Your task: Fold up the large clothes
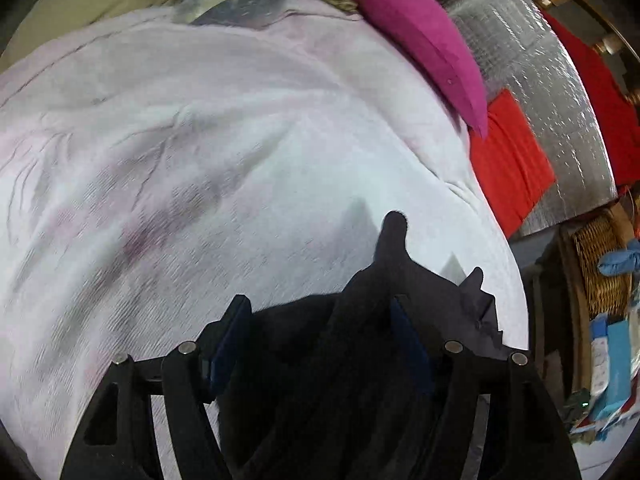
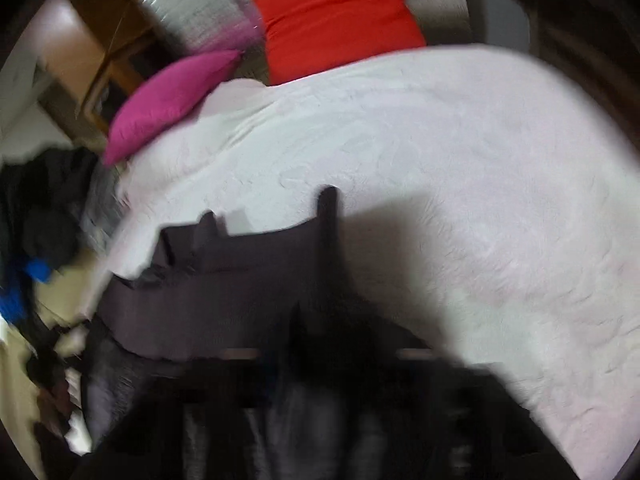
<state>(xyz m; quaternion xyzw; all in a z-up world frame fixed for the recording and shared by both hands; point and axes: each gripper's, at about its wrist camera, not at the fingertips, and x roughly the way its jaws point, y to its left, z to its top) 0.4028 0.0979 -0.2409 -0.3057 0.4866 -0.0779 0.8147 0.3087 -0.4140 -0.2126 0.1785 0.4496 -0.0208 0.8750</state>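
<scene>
So the dark garment (image 1: 384, 280) is down at the near edge of the pale pink bedspread (image 1: 200, 140), bunched up right between the left gripper (image 1: 320, 320) fingers, which look clamped on a thick wad of it. The right wrist view is super blurry, with the same dark cloth piled over the right gripper (image 2: 304, 344), so I honestly can't tell if that one's clenched or not. Magenta pillow (image 1: 424, 40) and red cushion (image 1: 508, 160) sit at the far side of the bed.
</scene>
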